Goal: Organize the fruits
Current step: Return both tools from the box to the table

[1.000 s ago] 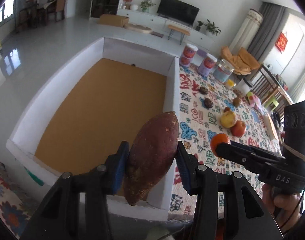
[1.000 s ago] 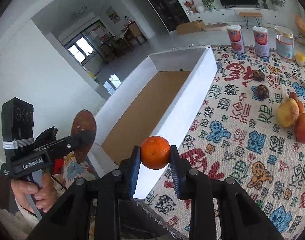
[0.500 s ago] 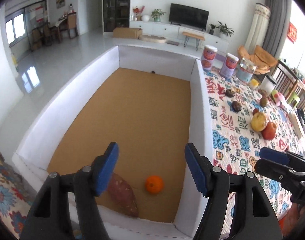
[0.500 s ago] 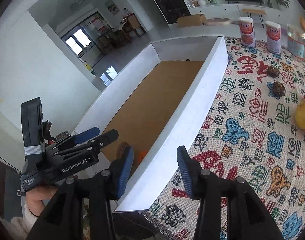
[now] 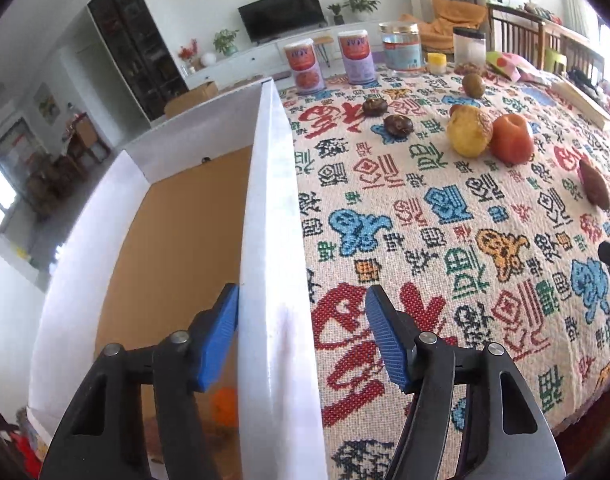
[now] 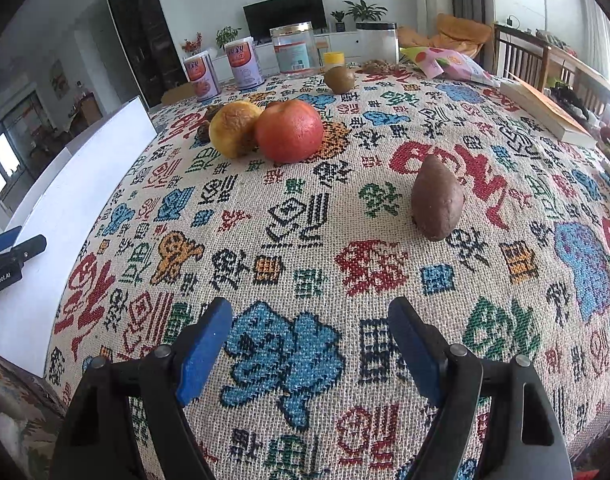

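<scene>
Left wrist view: the left tongs (image 5: pixel 301 336) now gape wide and empty astride the white box (image 5: pixel 271 240) wall, where a second ago they gripped a sweet potato. That one and the orange (image 5: pixel 225 406) lie on the box's brown floor, though only the orange shows now, low behind the near pad; two items look sorted.

The right tongs (image 6: pixel 311 342), also wide and empty since giving up the orange, have swung over the patterned counter (image 6: pixel 305 264) toward the remaining sweet potato (image 6: pixel 437 200), likely next. Beyond it the red apple (image 6: pixel 289 130) touches the yellow fruit (image 6: pixel 235 128).

Legible writing: "GenRobot.AI" on the left tool at frame edge; canister labels (image 6: pixel 201 76) are too blurred to read.
</scene>
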`<action>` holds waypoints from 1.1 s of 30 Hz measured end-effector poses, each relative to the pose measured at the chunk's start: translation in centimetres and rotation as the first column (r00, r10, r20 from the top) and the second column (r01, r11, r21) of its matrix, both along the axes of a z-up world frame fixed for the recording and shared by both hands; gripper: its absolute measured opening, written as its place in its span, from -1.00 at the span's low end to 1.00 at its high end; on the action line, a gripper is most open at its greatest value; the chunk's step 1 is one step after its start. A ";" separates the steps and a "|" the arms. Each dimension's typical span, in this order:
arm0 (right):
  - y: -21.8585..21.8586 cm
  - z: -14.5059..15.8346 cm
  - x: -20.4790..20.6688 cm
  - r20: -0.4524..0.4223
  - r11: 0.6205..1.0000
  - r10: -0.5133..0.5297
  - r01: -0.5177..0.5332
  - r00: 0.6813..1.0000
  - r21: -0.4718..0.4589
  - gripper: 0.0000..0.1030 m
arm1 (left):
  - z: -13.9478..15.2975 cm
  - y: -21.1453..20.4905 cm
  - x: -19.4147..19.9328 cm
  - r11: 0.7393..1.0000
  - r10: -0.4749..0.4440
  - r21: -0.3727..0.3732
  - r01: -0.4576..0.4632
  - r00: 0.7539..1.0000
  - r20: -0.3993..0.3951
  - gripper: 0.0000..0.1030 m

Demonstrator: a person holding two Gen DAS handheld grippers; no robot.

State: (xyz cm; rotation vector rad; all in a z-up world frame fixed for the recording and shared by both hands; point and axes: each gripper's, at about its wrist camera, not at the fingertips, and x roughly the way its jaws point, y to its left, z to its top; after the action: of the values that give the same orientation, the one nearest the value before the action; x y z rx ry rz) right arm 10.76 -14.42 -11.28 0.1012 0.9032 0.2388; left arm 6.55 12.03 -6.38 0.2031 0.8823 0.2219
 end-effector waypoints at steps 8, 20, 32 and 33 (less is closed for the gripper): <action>1.6 -0.7 0.0 -0.017 0.996 0.018 -0.020 1.000 -0.089 0.56 | 0.2 -1.5 -1.6 1.000 0.023 -0.009 -0.023 1.000 -0.003 0.37; -2.2 0.2 -0.4 0.024 0.989 -0.148 0.148 0.989 -0.020 0.79 | 7.4 -7.6 -4.8 0.996 -0.034 -0.069 0.060 0.945 0.326 0.86; -6.0 -0.6 -0.2 -0.018 0.944 -0.329 0.330 0.944 0.014 0.83 | -5.4 -12.5 5.3 0.968 -0.075 -0.236 0.079 0.997 0.027 0.86; -5.8 -0.8 -0.1 -0.022 0.945 -0.326 0.326 0.945 0.001 0.82 | -6.1 -12.3 6.0 0.972 -0.072 -0.224 0.072 0.997 0.007 0.86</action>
State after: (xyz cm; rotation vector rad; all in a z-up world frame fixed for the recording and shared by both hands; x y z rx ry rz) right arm 10.70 -20.21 -12.05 0.2556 0.8934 -0.0695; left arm 12.53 -0.23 -12.45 0.0249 0.8925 0.0533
